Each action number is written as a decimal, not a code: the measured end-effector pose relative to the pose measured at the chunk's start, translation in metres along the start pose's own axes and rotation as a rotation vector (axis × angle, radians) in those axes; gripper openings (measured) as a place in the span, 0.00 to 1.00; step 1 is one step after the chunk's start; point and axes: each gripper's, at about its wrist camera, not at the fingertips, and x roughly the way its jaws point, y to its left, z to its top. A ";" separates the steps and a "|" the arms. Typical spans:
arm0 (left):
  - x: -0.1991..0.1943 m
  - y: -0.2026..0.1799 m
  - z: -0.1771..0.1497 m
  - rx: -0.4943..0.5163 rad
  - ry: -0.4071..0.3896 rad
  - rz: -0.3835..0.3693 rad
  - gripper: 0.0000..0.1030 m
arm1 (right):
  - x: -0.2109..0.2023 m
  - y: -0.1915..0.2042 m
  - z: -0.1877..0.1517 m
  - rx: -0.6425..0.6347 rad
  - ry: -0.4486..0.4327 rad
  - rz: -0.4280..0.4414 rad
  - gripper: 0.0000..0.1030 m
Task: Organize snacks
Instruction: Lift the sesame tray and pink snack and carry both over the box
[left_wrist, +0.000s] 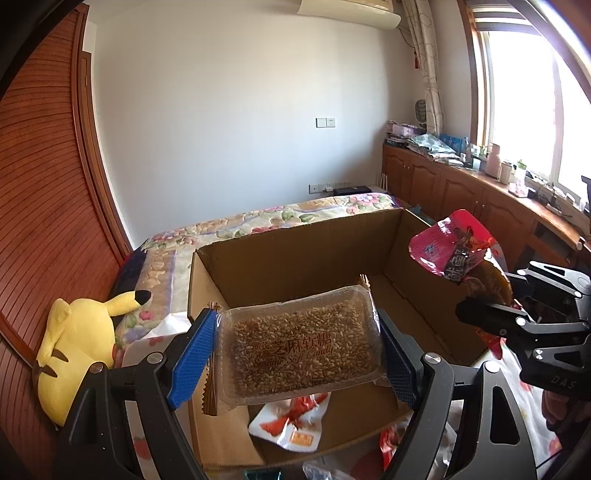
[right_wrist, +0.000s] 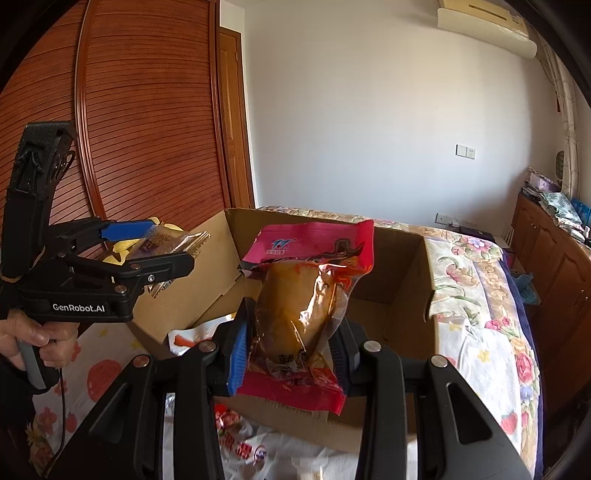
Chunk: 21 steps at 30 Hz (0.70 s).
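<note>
From the left wrist camera, the left hand-held gripper (left_wrist: 301, 345) clamps a clear tray pack of sesame soft candy (left_wrist: 301, 341) by its two short ends, one blue pad (left_wrist: 194, 349) pressed to each end, the pack lying flat and held above the near part of an open cardboard box (left_wrist: 295, 254). The box sits on a bed (left_wrist: 258, 218) with a flowered cover. On the box floor below the pack lies a white and red snack packet (left_wrist: 291, 424). A yellow plush toy (left_wrist: 74, 343) lies on the bed to the left of the box, against a ribbed wooden wardrobe door (left_wrist: 40, 206). At the right edge the right hand-held gripper (left_wrist: 491, 312) shows from the side, holding a pink snack bag (left_wrist: 458, 251) up beside the box's right wall. A wooden cabinet (left_wrist: 465, 188) under the window carries clutter.

From the right wrist camera, the right hand-held gripper (right_wrist: 291, 350) is closed on the pink snack bag (right_wrist: 306, 302), which stands upright between the pads, its clear window showing a brown food piece, over the box's near edge (right_wrist: 399, 240). To the left, a hand (right_wrist: 29, 339) grasps the left hand-held gripper (right_wrist: 147, 247), which carries the candy pack (right_wrist: 166, 243) over the box's left wall. More snack packets (right_wrist: 240, 443) lie on the bed just in front of the box.
</note>
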 end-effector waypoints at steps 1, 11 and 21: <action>0.003 0.001 0.001 -0.002 0.002 0.002 0.82 | 0.004 -0.001 0.001 0.001 0.004 -0.003 0.38; 0.024 0.001 0.005 -0.012 0.036 0.022 0.83 | 0.036 -0.012 -0.003 0.030 0.056 -0.011 0.38; 0.029 -0.003 0.011 -0.010 0.053 0.004 0.84 | 0.050 -0.011 -0.006 0.044 0.082 0.005 0.39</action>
